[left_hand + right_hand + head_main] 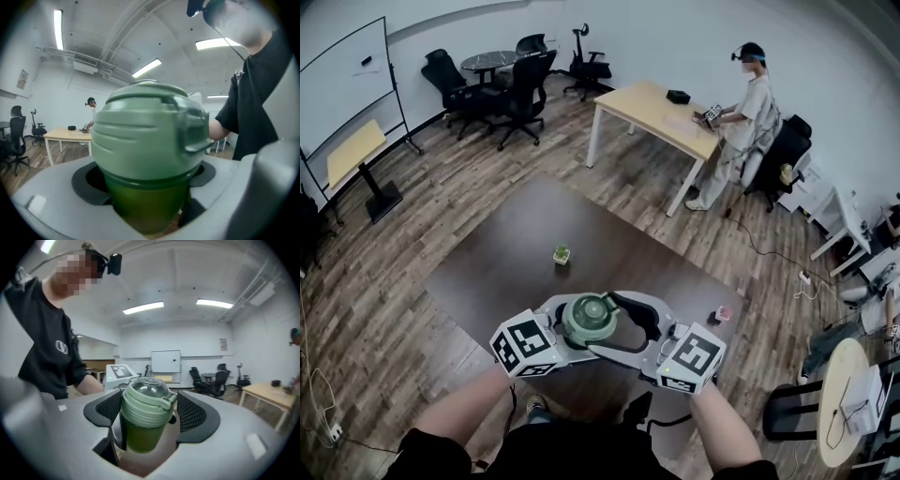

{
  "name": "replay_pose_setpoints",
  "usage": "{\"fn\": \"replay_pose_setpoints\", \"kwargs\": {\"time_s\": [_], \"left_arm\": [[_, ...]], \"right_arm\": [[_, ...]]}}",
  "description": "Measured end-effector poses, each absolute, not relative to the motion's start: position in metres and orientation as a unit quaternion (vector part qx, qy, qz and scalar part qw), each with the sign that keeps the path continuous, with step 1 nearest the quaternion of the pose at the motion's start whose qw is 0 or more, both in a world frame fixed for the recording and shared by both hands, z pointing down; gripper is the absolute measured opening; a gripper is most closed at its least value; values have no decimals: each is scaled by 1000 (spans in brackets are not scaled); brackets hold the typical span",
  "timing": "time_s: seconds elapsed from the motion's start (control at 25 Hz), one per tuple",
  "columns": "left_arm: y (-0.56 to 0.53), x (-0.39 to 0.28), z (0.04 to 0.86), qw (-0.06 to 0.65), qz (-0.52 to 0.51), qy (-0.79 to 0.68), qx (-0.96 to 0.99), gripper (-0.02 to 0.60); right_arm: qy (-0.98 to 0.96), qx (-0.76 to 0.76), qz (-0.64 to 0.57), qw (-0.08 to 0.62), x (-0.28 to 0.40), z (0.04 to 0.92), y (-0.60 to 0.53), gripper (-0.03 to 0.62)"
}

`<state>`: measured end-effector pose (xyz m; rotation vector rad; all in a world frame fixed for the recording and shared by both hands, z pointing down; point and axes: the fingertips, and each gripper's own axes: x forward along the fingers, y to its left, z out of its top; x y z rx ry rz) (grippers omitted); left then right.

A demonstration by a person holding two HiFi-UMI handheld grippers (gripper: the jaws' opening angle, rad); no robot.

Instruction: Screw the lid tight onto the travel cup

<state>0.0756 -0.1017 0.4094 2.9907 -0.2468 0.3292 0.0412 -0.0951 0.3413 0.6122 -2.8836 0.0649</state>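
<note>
Bright, even light from ceiling strip lights (143, 308), 11 to 1 o'clock in both gripper views. Heavy fisheye bending, black corners. The lid (145, 136) looks soft, too close to the left camera.

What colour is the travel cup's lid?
Pale sage green lid, clearest in the right gripper view.

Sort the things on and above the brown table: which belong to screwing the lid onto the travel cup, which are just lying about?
Job: travel cup, gripped by the left claw; lid, gripped by the right claw.
Lying about: small green object; small pink object, both on the table.
</note>
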Motion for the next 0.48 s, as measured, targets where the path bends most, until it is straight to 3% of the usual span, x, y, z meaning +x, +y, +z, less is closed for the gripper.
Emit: {"fn": "replay_pose_setpoints", "kwargs": {"time_s": [0.24,0.48], "left_arm": [[-115,75,429,47,137,-126,981,419],[-114,73,423,51,121,-100,986,417]], "right_arm": [[-875,468,58,109,40,360,-101,382],[-935,341,-1,98,48,341,-93,390]]}}
